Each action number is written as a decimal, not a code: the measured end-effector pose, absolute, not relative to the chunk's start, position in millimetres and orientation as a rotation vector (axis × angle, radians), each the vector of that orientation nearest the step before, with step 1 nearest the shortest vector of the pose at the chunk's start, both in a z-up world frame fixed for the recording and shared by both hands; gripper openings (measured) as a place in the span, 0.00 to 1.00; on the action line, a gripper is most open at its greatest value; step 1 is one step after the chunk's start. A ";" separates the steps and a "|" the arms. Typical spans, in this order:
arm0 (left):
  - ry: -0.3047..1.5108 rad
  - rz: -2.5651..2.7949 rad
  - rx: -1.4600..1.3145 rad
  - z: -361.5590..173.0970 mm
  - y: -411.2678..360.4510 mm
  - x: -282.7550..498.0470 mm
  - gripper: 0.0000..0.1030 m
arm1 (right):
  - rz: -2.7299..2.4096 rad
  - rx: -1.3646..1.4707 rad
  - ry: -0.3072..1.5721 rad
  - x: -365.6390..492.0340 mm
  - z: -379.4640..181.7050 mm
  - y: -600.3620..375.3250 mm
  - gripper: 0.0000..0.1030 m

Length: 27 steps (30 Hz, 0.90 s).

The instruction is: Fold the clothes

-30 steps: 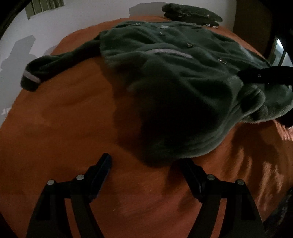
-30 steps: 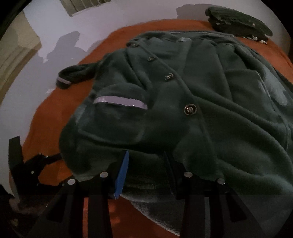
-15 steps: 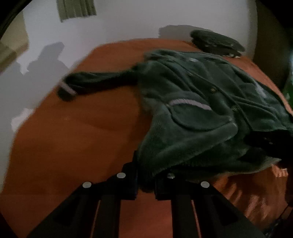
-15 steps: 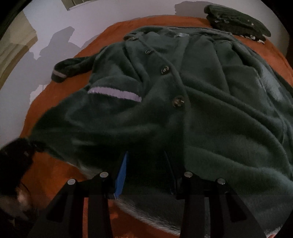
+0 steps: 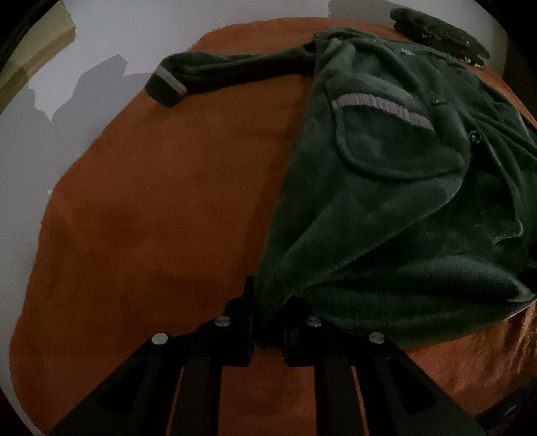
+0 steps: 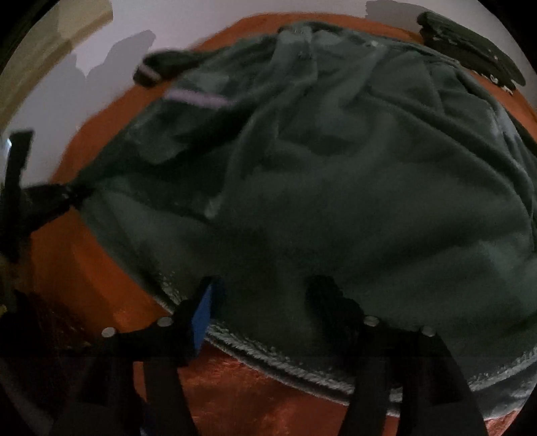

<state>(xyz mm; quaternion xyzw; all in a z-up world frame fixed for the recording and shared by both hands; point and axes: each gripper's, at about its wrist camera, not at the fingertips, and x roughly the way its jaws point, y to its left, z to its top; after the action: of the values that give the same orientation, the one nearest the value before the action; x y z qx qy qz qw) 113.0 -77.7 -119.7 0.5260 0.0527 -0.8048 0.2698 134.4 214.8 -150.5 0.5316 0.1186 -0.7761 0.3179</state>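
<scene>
Dark green fleece jacket point(image 5: 386, 208) spread on orange bedspread point(image 5: 161, 218), one sleeve point(image 5: 228, 72) stretched out toward white wall point(image 5: 100, 30). Left gripper point(image 5: 266, 318) clamped tight on the jacket's lower corner, fabric bunched between its fingers. Right gripper point(image 6: 265, 302) jaws have just been opening, now stand wide over the jacket hem point(image 6: 285, 365), pads not pressing the fleece. Folded dark clothes point(image 5: 439, 30) at far edge of bedspread, near the wall

Left gripper point(image 5: 266, 322) angled down, fingers point(image 5: 240, 330) pinched on cloth, right gripper point(image 6: 265, 308) fingers just spread, straddling cloth
</scene>
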 end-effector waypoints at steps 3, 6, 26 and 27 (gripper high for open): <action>0.216 -2.219 1.377 -113.7 -83.0 113.2 0.16 | -2.047 1.389 0.323 137.5 -151.9 215.8 0.48; 0.230 -2.205 1.397 -116.2 -87.8 113.6 0.25 | -2.019 1.411 0.314 133.5 -145.8 218.9 0.45; 0.223 -2.175 1.248 -113.9 -65.2 129.7 0.08 | -1.822 1.598 0.151 19.5 -120.7 143.3 0.06; 0.218 -2.171 1.220 -107.3 -66.0 128.5 0.08 | -1.831 1.615 0.113 19.8 -118.6 151.8 0.05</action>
<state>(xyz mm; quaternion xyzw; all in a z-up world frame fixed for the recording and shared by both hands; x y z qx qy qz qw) 128.5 -66.0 -107.3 0.4632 0.0828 -0.8240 0.3156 19.8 151.8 -118.6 0.6210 0.0433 -0.7042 0.3416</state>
